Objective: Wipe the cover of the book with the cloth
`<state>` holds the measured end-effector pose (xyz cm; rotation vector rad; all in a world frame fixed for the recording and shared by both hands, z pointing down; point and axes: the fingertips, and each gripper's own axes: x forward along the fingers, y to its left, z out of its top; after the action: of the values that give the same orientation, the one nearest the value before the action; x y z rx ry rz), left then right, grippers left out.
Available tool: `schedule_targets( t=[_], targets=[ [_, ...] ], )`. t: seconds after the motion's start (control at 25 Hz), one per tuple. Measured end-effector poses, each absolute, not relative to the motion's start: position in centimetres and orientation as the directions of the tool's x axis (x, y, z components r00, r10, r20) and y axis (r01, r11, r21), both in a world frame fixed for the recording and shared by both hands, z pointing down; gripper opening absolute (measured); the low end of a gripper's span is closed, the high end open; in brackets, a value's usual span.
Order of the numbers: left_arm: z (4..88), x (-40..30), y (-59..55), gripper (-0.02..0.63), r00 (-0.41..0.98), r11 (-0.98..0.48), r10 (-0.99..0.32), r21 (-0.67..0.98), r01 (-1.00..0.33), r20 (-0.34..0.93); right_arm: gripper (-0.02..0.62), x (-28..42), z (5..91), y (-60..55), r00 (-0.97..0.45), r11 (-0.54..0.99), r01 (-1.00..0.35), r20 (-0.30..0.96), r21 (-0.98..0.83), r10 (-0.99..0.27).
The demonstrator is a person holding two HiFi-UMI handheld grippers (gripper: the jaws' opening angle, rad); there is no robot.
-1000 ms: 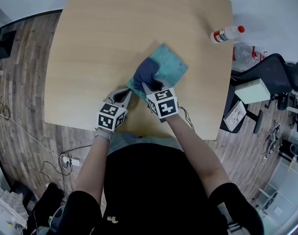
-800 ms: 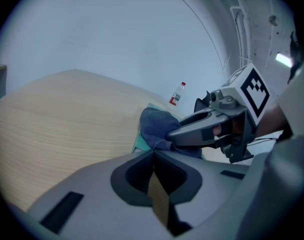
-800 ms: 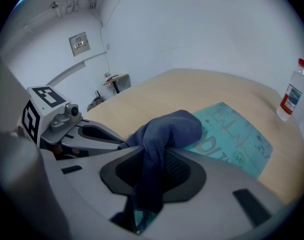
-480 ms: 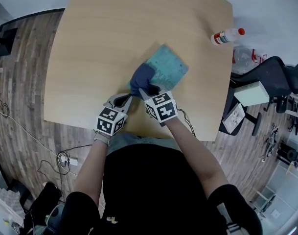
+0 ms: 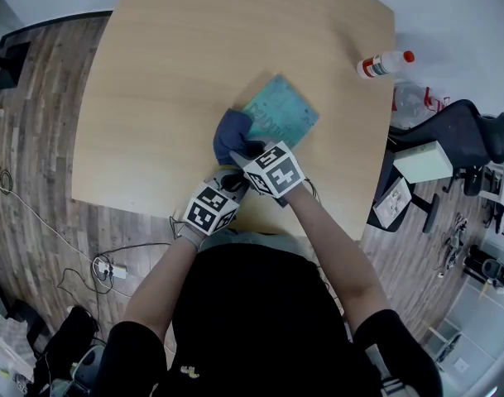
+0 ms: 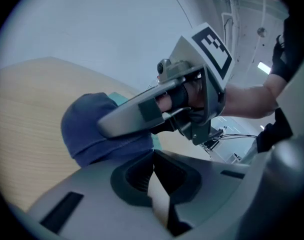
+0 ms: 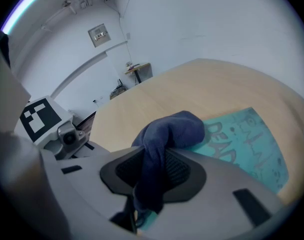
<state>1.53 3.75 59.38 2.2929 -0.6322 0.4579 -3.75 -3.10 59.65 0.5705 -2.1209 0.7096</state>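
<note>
The right gripper pinches the cloth, which is bunched at the near-left end of the book. The cover's long axis runs on toward the far right corner of the bench, so the wipe probably goes that way. The left gripper, jaws together on nothing, sits behind by the near edge. Only the head view shows the whole book.
</note>
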Motion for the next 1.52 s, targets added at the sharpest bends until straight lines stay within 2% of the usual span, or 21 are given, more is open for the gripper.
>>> schedule_targets(
  t=[0.32,0.6,0.92,1.4,1.52],
  targets=[
    [59.6,2.8,4.6,0.021,0.827,-0.647,-0.273,0.542,-0.536,0.492,0.114,-6.6,59.5,-3.7,-0.619,0.793,-0.52,0.78,-0.318,-0.093],
    [59.3,2.4,2.7,0.021,0.818,-0.63,-0.303,0.541,-0.556,0.488,0.115,-6.7,59.4,-6.6,-0.64,0.758,-0.555,0.758,-0.342,-0.126],
    [59.6,2.3,1.9,0.02,0.811,-0.636,-0.292,0.53,-0.56,0.506,0.118,-3.4,59.5,-11.0,-0.647,0.693,-0.631,0.73,-0.35,-0.22],
    [59.6,2.5,2.1,0.02,0.802,-0.686,-0.289,0.47,-0.555,0.523,0.118,3.6,59.6,-18.0,-0.564,0.465,-0.803,0.728,-0.373,-0.391],
    [59.9,2.4,2.2,0.02,0.801,-0.699,-0.284,0.459,-0.549,0.526,0.123,4.7,59.9,-18.5,-0.557,0.379,-0.823,0.735,-0.423,-0.388]
  ],
)
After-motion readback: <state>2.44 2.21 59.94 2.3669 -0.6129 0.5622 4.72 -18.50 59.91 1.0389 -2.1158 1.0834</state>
